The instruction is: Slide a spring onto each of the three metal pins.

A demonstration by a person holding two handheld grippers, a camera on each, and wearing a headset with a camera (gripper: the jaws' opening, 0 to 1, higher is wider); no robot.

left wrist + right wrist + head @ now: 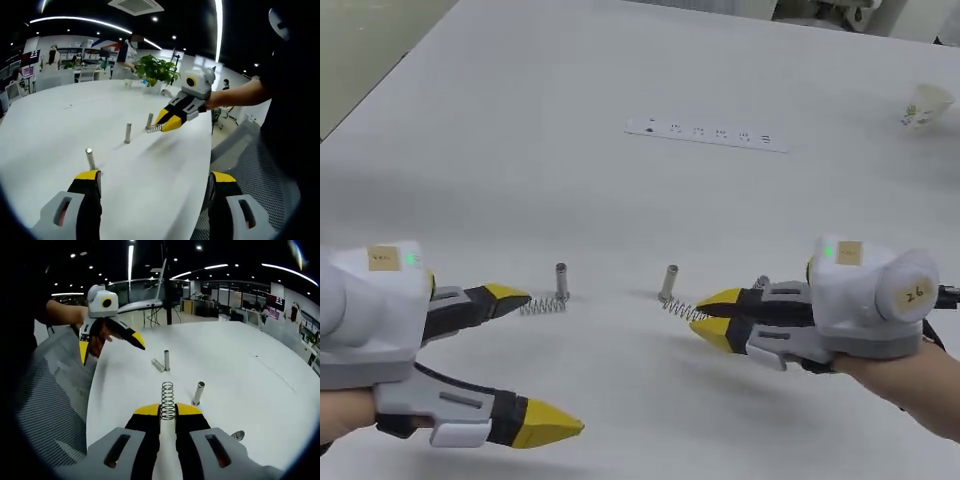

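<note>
Metal spring (167, 392) clamped in right gripper (167, 409), left gripper (156, 176) agape

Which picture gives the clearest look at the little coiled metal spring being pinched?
The right gripper view: the coiled metal spring stands close up, coils distinct, between the yellow tips of the right hand-held gripper. The head view and left gripper view show it small, sideways.

Three metal pins can be counted: left pin (561, 281), middle pin (668, 283) and right pin (761, 283), which is half hidden. Two springs show, a loose spring (542, 306) and a gripped spring (680, 309). There are two grippers, left gripper (552, 362) and right gripper (697, 318), one power strip (706, 133) and one paper cup (927, 104)
</note>
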